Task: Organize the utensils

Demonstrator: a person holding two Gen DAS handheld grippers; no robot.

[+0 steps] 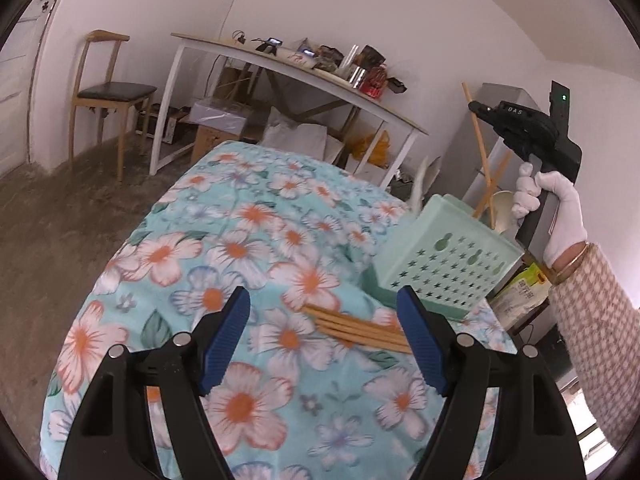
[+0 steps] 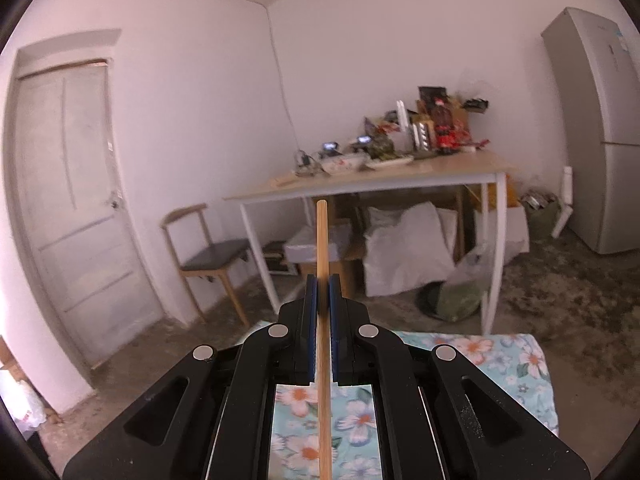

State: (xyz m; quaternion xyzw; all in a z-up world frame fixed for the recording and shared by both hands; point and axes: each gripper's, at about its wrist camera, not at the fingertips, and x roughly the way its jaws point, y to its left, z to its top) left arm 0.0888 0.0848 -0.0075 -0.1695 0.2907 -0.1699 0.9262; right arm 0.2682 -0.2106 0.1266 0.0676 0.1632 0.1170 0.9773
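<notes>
With our right gripper [image 2: 322, 280] pinching one chopstick [image 2: 322, 248] at twelve o'clock, we lower the spread left gripper [image 1: 324, 312] squarely over the loose chopsticks [image 1: 356, 330] beside the mint utensil holder [image 1: 448, 256].

Room was pretty bare: white walls [image 2: 192, 92], rough concrete floor [image 2: 580, 300], a panelled door [image 2: 76, 208], wooden chair [image 2: 208, 256], a cluttered white-legged desk [image 2: 400, 178] and a grey fridge [image 2: 600, 132] in the corner.

A wooden chair [image 2: 208, 256] stands by a white door [image 2: 76, 208]. Next to it is a messy table [image 2: 400, 178]. A tall grey fridge [image 2: 596, 128] stands on the right.
</notes>
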